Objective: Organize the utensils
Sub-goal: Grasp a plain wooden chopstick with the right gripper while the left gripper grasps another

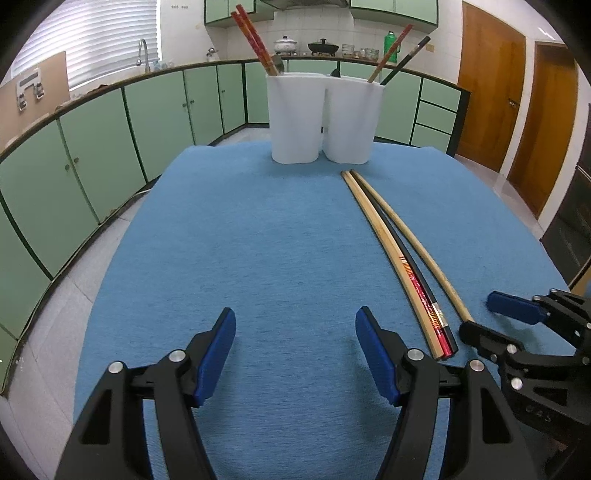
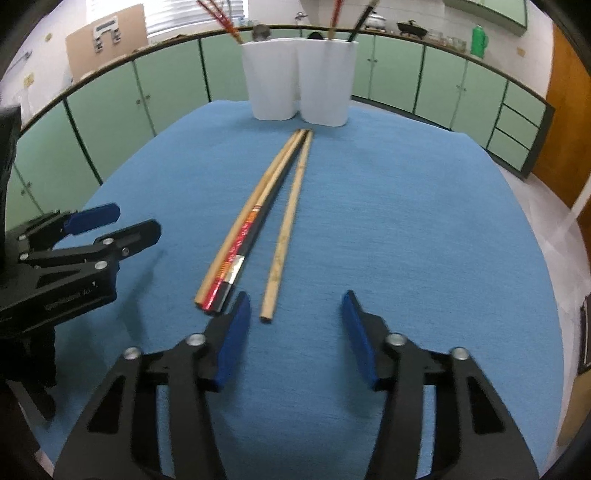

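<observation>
Left hand-held gripper [image 1: 295, 354] is held released, nothing between its fingers; right hand-held gripper [image 2: 295, 332] likewise spread wide. Loose chopsticks [image 2: 258, 218] are laid on the blue desk [image 2: 406, 221] just ahead of the right one. White holder [image 1: 325, 118] is seen farther ahead.

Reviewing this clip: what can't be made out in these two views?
- Holder contents: its white walls hide the utensils' lower ends, both views.
- Chopstick tops: cut off by the right view's top edge.
- Loose chopsticks: bundled touching; exact count unclear.
- Right claw: one finger covers the bamboo stick's near end, left view.
</observation>
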